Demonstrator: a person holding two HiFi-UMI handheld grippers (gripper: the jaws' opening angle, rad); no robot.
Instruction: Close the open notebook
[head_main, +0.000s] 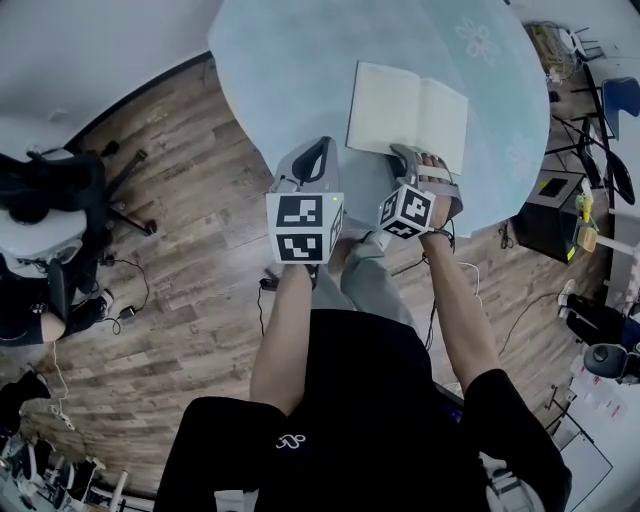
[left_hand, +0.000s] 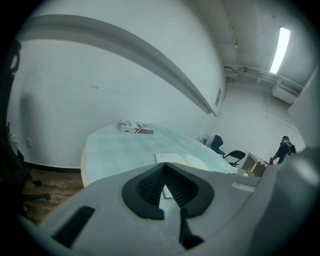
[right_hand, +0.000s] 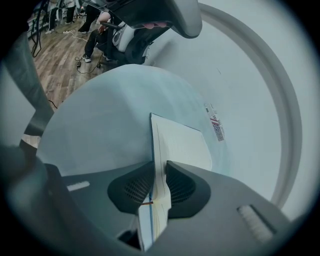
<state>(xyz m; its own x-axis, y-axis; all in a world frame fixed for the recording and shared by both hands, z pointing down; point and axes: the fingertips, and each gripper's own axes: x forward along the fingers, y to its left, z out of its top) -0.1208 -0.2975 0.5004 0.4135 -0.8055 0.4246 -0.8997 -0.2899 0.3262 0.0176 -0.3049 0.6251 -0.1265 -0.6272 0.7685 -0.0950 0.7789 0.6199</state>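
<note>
An open notebook (head_main: 405, 110) with cream pages lies on the round pale-blue table (head_main: 290, 70), near its front edge. My right gripper (head_main: 410, 155) is at the near edge of the notebook's right half. In the right gripper view the notebook (right_hand: 180, 142) runs edge-on between the two dark pads, and the right gripper (right_hand: 156, 167) is shut on that stack of pages and cover. My left gripper (head_main: 322, 150) hangs beside the table's front edge, left of the notebook. Its jaws meet at the tips around nothing, and the left gripper (left_hand: 163, 167) points toward the notebook (left_hand: 182, 160).
A small printed box (left_hand: 136, 127) lies at the table's far side, also seen as the box (right_hand: 216, 125) beyond the notebook. An office chair (head_main: 40, 230) and cables stand on the wood floor at left. Dark boxes (head_main: 555, 200) sit right of the table.
</note>
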